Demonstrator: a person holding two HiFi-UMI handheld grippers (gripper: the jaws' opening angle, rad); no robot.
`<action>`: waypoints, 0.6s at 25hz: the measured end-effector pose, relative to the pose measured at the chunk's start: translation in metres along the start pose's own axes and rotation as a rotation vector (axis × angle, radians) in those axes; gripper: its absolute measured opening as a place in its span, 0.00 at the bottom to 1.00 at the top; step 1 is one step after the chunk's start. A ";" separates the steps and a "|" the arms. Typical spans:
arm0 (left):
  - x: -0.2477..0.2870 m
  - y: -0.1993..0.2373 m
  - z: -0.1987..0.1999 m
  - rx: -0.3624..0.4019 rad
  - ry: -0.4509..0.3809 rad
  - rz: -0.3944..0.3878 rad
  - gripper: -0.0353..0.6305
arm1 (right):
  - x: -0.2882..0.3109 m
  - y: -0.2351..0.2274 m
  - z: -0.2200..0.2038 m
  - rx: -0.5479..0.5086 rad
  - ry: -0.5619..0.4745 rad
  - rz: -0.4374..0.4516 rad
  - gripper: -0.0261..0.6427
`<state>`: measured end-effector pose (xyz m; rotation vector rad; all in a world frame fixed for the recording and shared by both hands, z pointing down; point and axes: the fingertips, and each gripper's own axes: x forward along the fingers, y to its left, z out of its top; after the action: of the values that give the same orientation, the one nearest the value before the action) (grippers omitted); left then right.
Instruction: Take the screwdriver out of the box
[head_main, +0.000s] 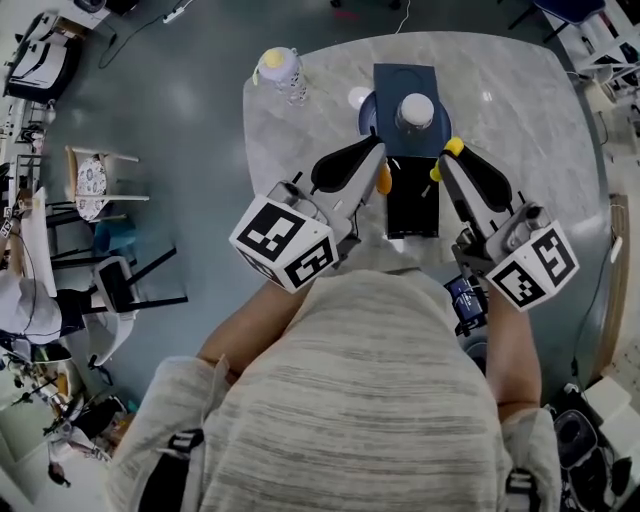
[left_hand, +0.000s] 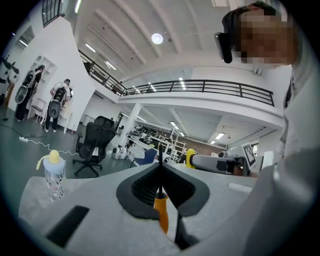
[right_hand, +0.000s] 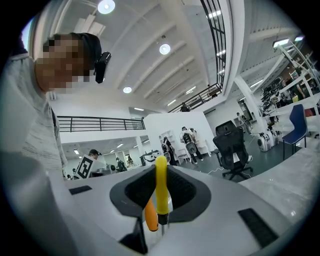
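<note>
Your left gripper (head_main: 376, 152) is clamping the orange screwdriver (left_hand: 161, 212) by its thin shaft. Your right gripper (head_main: 447, 165) is squeezing the yellow screwdriver (right_hand: 161, 190), which is standing upright. The black box (head_main: 412, 205) is lying lengthwise between both grippers at mid-frame.

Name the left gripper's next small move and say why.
Probably swing the left gripper sideways off the black box and lower it toward the table beside it: its jaws are shut on the orange screwdriver, which appears lifted out of the box already.
</note>
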<state>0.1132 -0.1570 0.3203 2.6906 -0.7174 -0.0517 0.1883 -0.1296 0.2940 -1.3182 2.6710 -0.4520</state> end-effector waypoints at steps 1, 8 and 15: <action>0.000 0.000 0.002 -0.002 -0.003 -0.004 0.09 | 0.000 0.001 0.001 0.001 -0.004 0.002 0.14; -0.004 0.002 0.006 -0.020 -0.015 -0.012 0.09 | -0.006 0.004 0.002 0.002 -0.028 -0.010 0.14; -0.002 -0.001 0.002 -0.036 -0.014 -0.021 0.09 | -0.014 0.004 -0.001 -0.007 -0.020 -0.022 0.14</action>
<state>0.1118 -0.1556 0.3174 2.6660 -0.6863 -0.0884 0.1936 -0.1156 0.2930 -1.3486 2.6472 -0.4300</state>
